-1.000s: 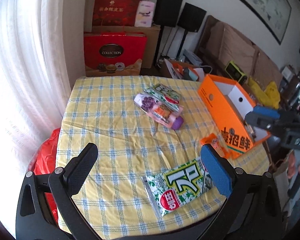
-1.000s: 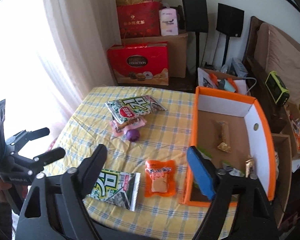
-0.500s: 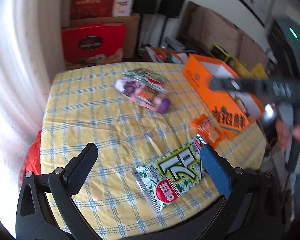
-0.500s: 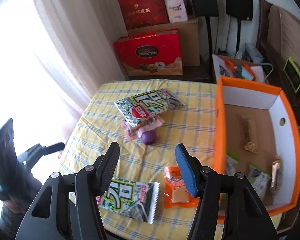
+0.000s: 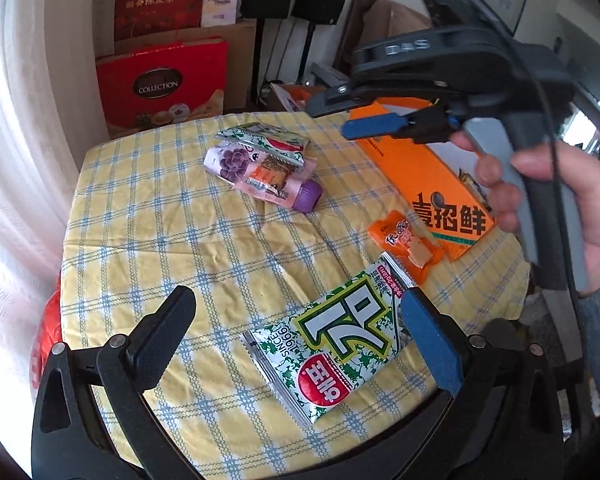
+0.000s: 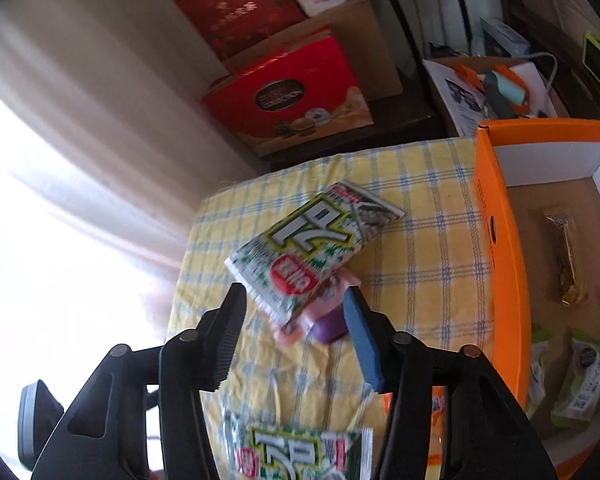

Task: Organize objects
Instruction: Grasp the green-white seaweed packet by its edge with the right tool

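Observation:
My left gripper (image 5: pixel 296 320) is open and hangs low over the near green-and-white snack packet (image 5: pixel 332 352), which lies flat on the checked tablecloth (image 5: pixel 160 208). An orange snack packet (image 5: pixel 406 244) lies beside the orange box (image 5: pixel 428 184). At the far side, a second green-and-white packet (image 6: pixel 312 248) rests on a pink pouch with a purple cap (image 6: pixel 328 328). My right gripper (image 6: pixel 294 308) is in the air in line with that pile, its jaws closing, with nothing pressed between the pads. It also shows in the left wrist view as the right gripper (image 5: pixel 328 116), held by a hand (image 5: pixel 560 208).
The orange box's wall (image 6: pixel 496 240) stands along the table's right side, with a snack bar (image 6: pixel 566 256) and green packets (image 6: pixel 580 380) inside. Red gift boxes (image 5: pixel 160 84), cardboard boxes and speakers sit behind the table. A curtain (image 5: pixel 24 120) hangs on the left.
My right gripper has swung left from the orange box toward the far pile and its jaws have narrowed. My left gripper has sunk a little toward the near packet.

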The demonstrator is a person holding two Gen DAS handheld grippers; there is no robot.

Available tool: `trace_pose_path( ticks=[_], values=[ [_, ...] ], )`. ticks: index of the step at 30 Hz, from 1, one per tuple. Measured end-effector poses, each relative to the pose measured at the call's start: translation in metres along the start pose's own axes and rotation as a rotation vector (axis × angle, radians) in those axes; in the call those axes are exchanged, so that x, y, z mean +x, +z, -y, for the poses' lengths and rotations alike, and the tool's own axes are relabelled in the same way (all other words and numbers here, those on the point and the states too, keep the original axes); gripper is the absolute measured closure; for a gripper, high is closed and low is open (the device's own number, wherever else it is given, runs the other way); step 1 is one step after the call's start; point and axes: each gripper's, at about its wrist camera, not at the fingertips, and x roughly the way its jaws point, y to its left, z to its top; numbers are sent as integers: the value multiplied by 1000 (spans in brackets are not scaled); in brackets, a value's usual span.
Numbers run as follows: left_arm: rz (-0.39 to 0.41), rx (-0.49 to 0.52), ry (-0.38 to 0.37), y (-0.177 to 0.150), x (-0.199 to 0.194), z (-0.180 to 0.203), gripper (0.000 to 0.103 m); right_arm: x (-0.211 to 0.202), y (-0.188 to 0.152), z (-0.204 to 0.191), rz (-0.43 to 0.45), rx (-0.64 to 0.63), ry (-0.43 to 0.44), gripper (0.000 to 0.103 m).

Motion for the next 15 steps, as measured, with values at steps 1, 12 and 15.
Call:
trace_pose_path(
  ticks=[1, 12, 15],
  values=[
    [0, 0, 0, 0, 1, -1, 1, 4, 2, 2, -6, 13, -3, 60],
    [4, -29, -3, -1, 5, -11, 1, 34, 8, 26, 2, 219, 15, 61],
    [4, -35, -9, -2, 6, -12, 1, 37, 8, 33, 24, 274, 16, 61]
  ],
)
